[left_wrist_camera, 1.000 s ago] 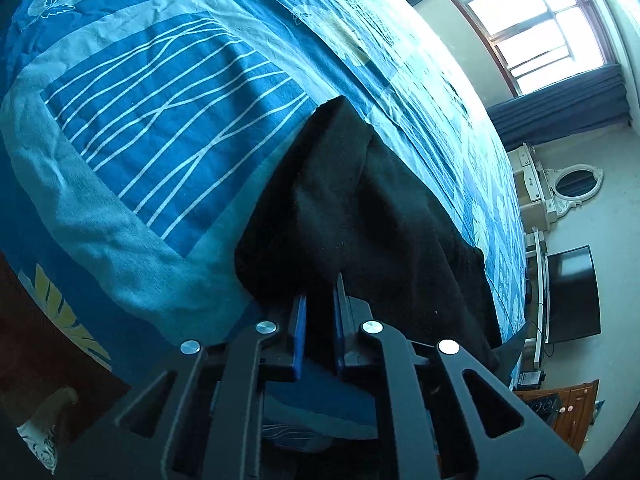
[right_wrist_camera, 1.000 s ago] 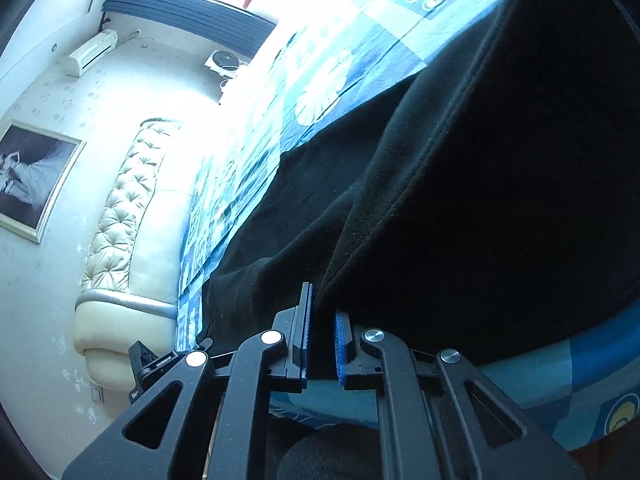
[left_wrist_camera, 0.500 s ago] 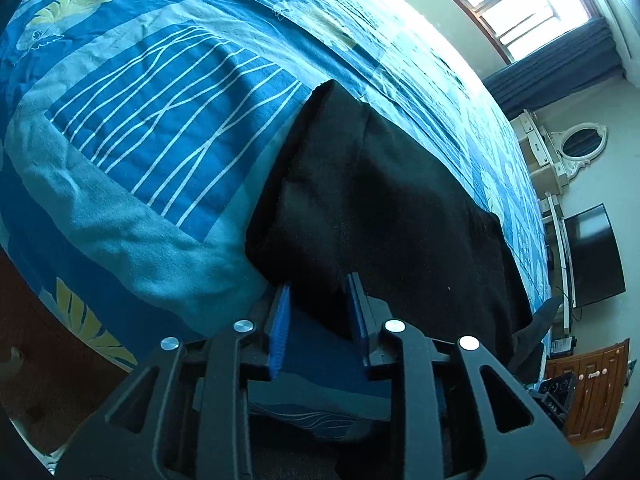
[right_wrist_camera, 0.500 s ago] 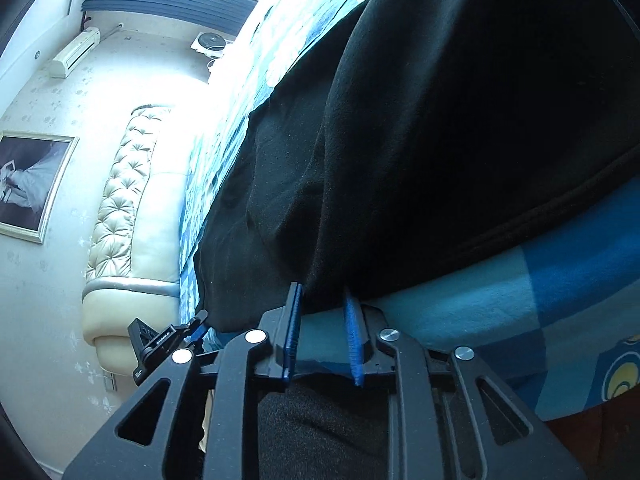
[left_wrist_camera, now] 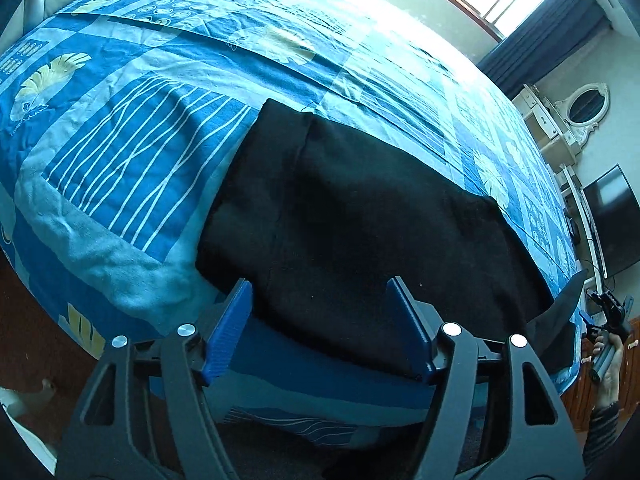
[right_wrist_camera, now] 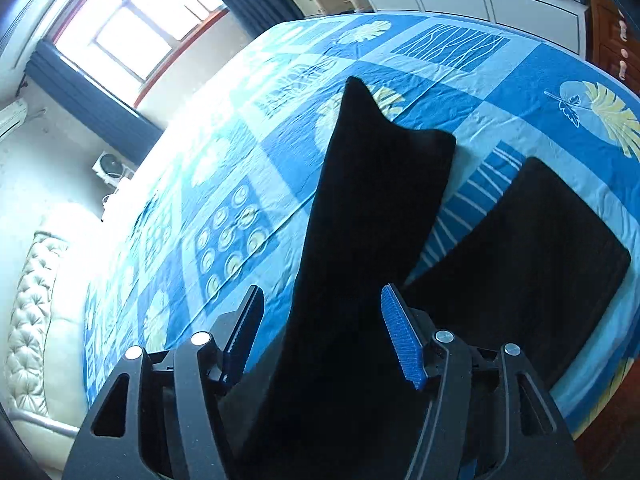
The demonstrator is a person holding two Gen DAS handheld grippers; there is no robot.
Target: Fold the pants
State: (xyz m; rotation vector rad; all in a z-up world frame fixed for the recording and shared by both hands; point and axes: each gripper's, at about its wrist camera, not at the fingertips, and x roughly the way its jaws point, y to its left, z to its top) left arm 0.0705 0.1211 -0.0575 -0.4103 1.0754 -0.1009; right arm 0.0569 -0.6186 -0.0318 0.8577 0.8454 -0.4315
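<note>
Black pants (left_wrist_camera: 360,232) flat on blue bedspread (left_wrist_camera: 140,152); both jaws just opened, apparently gripping nothing.

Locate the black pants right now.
In the left wrist view the black pants lie on the blue patterned bedspread near the bed's front edge, just beyond the open left gripper.

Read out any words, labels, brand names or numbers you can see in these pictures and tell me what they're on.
None can be read.
Bedspread: only leaf, line and circle patterns, no lettering.
Black pants: no label showing.
Television: screen dark, no brand legible.
</note>
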